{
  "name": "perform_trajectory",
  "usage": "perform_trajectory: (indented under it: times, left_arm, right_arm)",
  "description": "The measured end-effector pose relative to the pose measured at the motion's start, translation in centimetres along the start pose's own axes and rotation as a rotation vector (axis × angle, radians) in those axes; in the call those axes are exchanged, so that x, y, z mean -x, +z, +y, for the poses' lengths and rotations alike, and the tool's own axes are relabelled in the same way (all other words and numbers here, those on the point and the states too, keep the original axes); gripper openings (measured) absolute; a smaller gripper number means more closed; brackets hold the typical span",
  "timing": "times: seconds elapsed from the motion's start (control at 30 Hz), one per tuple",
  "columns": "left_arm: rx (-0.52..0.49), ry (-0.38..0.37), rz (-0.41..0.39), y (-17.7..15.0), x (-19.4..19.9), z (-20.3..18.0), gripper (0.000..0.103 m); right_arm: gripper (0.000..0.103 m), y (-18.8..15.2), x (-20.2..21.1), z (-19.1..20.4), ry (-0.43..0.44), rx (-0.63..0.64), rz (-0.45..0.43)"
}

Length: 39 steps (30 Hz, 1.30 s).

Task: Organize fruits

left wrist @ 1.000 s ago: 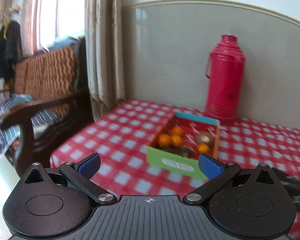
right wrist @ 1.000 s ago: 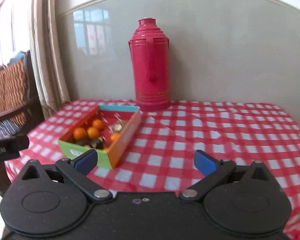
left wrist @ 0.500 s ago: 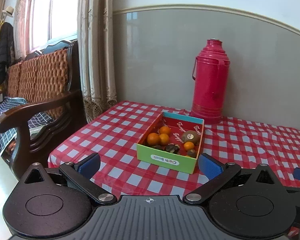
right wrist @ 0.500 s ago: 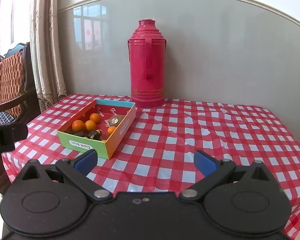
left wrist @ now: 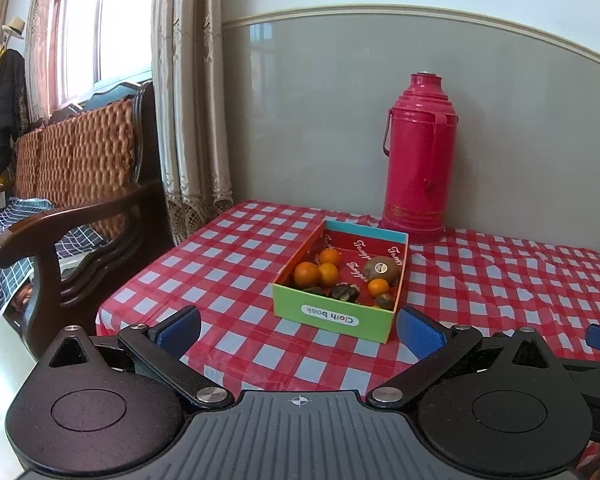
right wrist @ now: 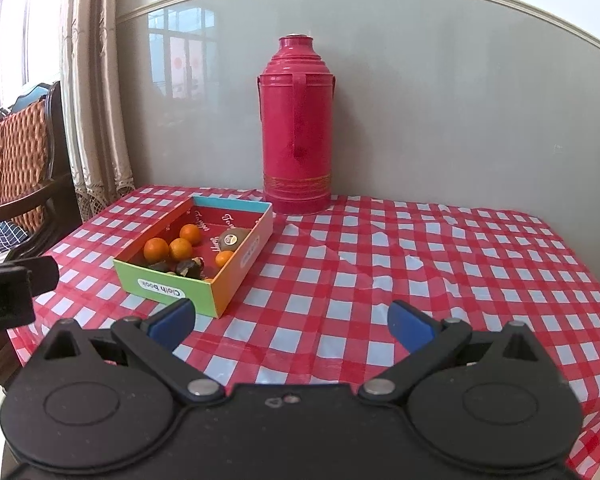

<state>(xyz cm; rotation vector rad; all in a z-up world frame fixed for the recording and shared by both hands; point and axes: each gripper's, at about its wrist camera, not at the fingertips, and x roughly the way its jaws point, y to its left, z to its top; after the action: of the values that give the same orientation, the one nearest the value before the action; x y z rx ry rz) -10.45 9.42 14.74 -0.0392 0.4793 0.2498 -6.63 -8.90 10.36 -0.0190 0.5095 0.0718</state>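
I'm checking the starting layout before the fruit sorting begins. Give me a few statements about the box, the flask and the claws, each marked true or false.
1. The box holds four oranges and one kiwi. True.
2. The red flask lies on its side beside the box. False: it stands upright near the wall, behind the box.
3. The left claw is open and holds nothing. True.
4. The right claw is shut on an orange. False: it is open and empty, short of the box.
5. Some fruit sits loose on the checked tablecloth. False: all the fruit in view is inside the box.
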Motion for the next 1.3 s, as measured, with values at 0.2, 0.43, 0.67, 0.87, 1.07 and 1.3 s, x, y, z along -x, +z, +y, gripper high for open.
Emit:
perform_trajectory:
  times: [0.2, 0.43, 0.67, 0.87, 1.07, 1.3]
  left_arm:
    - [-0.004, -0.009, 0.007, -0.1, -0.3, -0.1, 0.103]
    - [-0.008, -0.011, 0.004, -0.2, -0.4, 0.0, 0.103]
    - [-0.011, -0.013, 0.005, -0.2, -0.6, 0.0, 0.103]
    - [-0.012, -0.013, 0.006, -0.2, -0.6, -0.1, 0.103]
    - [-0.010, -0.019, 0.019, -0.4, -1.3, -0.1, 0.103]
    - [-0.024, -0.036, 0.004, -0.4, -2.3, -0.4, 0.103]
  right_arm:
    - [0.097, 0.0, -0.1, 0.1, 0.006, 0.005, 0.003]
    - [0.097, 0.0, -0.4, 0.4, 0.007, 0.016, 0.006]
    - [0.097, 0.0, -0.8, 0.7, 0.014, 0.031, 0.012]
    - [0.097, 0.0, -0.9, 1.0, 0.018, 0.037, 0.010]
    - [0.097, 0.0, -1.3, 1.2, 0.024, 0.045, 0.017]
    - [0.097, 0.1, -2.2, 1.6, 0.035, 0.054, 0.026]
